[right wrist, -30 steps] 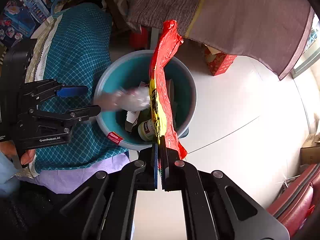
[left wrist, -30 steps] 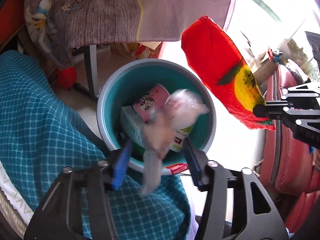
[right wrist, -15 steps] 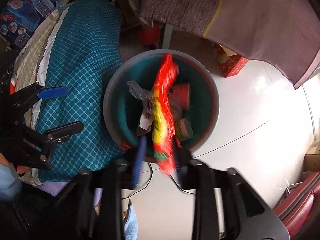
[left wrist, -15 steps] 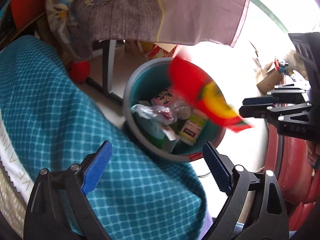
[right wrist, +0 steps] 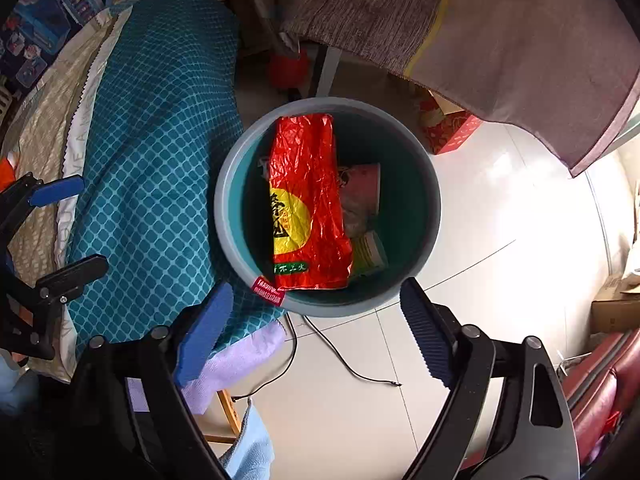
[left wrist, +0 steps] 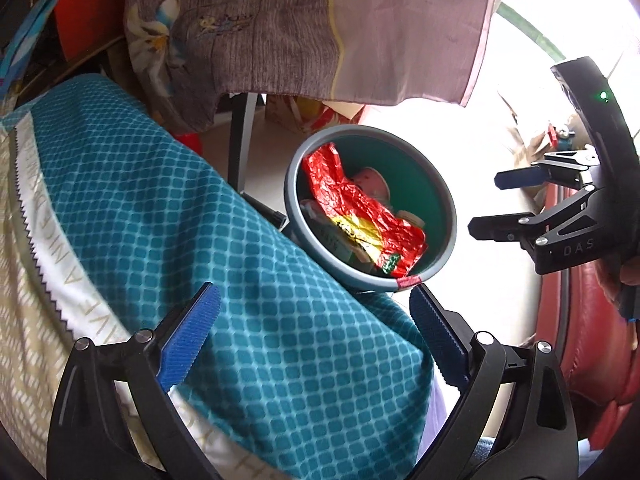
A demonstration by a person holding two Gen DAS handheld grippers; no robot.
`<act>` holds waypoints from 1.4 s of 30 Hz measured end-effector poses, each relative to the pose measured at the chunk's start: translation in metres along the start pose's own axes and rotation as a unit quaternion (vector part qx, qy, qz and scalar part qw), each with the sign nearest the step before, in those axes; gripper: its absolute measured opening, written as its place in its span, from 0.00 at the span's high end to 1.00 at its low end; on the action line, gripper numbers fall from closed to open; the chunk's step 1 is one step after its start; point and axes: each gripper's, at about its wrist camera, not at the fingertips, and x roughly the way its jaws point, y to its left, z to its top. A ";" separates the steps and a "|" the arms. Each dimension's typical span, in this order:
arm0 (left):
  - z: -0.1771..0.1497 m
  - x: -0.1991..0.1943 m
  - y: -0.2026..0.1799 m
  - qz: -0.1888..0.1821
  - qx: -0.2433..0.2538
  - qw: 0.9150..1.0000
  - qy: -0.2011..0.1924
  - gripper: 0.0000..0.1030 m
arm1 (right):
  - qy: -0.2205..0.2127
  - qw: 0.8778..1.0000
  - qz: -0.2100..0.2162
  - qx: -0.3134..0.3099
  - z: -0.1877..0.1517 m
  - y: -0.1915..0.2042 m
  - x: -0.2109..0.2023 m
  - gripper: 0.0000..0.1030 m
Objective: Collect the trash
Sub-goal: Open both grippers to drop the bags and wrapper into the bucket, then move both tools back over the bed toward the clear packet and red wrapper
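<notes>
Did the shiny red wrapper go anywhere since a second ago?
Yes. The red wrapper dropped from the right gripper, whose jaws have just been opening, into the bin.

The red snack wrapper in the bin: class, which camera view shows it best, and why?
The right wrist view. It looks almost straight down, so the red snack wrapper lies flat and whole, yellow circle and print visible, inside the bin. The left wrist view shows it from the side, crumpled and smaller.

Below my right gripper (right wrist: 316,330) the bin (right wrist: 232,236) stood on the floor (right wrist: 500,220), the wrapper (right wrist: 308,208) lying in it over a cup (right wrist: 360,188); the blanket (right wrist: 152,168) lay left, touching its rim
</notes>
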 end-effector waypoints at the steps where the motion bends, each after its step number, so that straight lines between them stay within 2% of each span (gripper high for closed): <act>1: -0.002 -0.003 0.000 0.000 -0.001 1.000 -0.002 0.07 | -0.001 1.000 -0.002 -0.001 -0.002 0.003 -0.002 0.18; 12: -0.032 -0.048 0.020 0.015 -0.008 0.999 -0.035 0.06 | -0.024 1.000 -0.012 0.010 -0.023 0.041 -0.030 0.18; 20: -0.066 -0.079 0.055 0.036 -0.034 0.997 -0.051 0.05 | -0.034 0.999 -0.013 -0.033 -0.023 0.104 -0.035 0.14; 24: -0.090 -0.096 0.080 0.050 -0.059 0.995 -0.058 0.05 | -0.034 0.998 0.000 -0.057 -0.017 0.142 -0.032 0.14; 28: -0.115 -0.114 0.114 0.069 -0.093 0.991 -0.062 0.05 | -0.028 0.995 0.009 -0.091 -0.007 0.189 -0.024 0.14; 34: -0.160 -0.152 0.175 0.114 -0.141 0.981 -0.074 0.05 | -0.017 0.987 0.020 -0.158 0.015 0.270 -0.014 0.14; 42: -0.220 -0.196 0.253 0.166 -0.203 0.962 -0.077 0.05 | -0.016 0.966 0.027 -0.258 0.031 0.382 -0.008 0.14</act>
